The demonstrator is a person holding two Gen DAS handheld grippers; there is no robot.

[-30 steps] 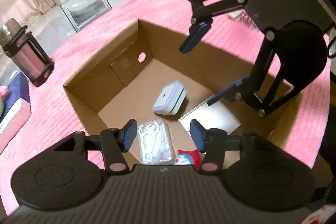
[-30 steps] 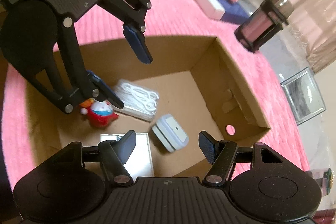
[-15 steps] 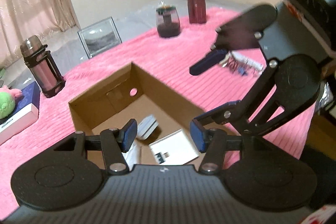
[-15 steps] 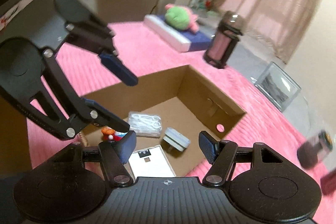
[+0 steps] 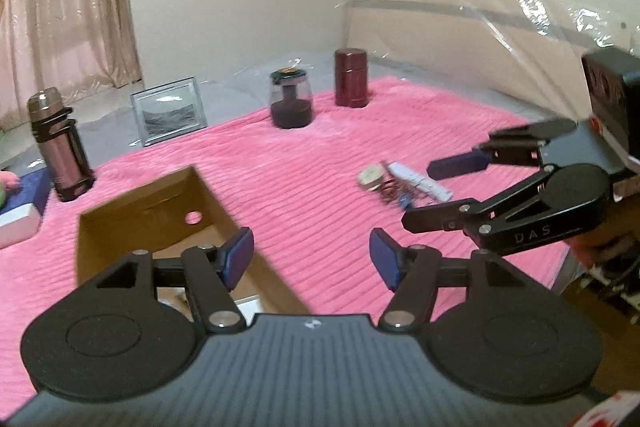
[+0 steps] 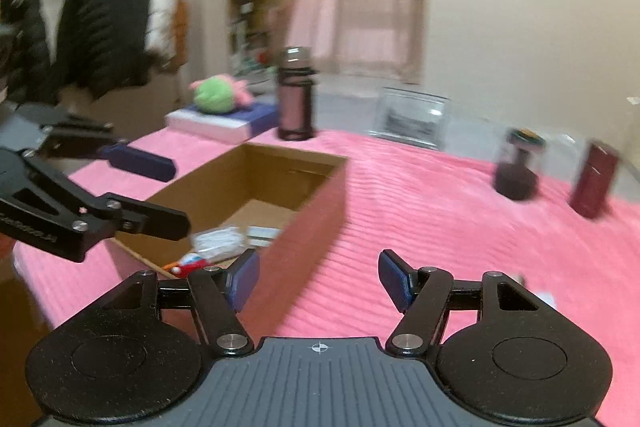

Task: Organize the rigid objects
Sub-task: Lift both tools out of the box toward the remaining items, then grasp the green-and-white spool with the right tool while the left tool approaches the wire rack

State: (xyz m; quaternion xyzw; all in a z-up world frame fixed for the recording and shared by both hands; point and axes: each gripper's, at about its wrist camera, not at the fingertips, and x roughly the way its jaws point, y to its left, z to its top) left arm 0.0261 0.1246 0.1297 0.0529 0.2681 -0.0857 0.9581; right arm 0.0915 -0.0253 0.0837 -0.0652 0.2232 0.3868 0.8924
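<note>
Now the left gripper (image 5: 311, 254) has its blue-padded jaws opening with nothing between them, only pink ribbed blanket (image 5: 304, 187) beyond. Likewise empty, the right gripper (image 6: 319, 277) holds its jaws apart. An open brown cardboard box (image 5: 208, 195) sits at ten o'clock of the left fingers — inside it lie a white packet (image 6: 218, 239) and a small red toy (image 6: 188, 263). At one o'clock, a loose cluster of small trinkets (image 5: 400, 183) rests on the blanket.

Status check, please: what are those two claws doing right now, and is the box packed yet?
Left claw opening, empty. Right claw open, empty. Cardboard box holds some items; small clutter loose on pink blanket. Path unobstructed.
</note>
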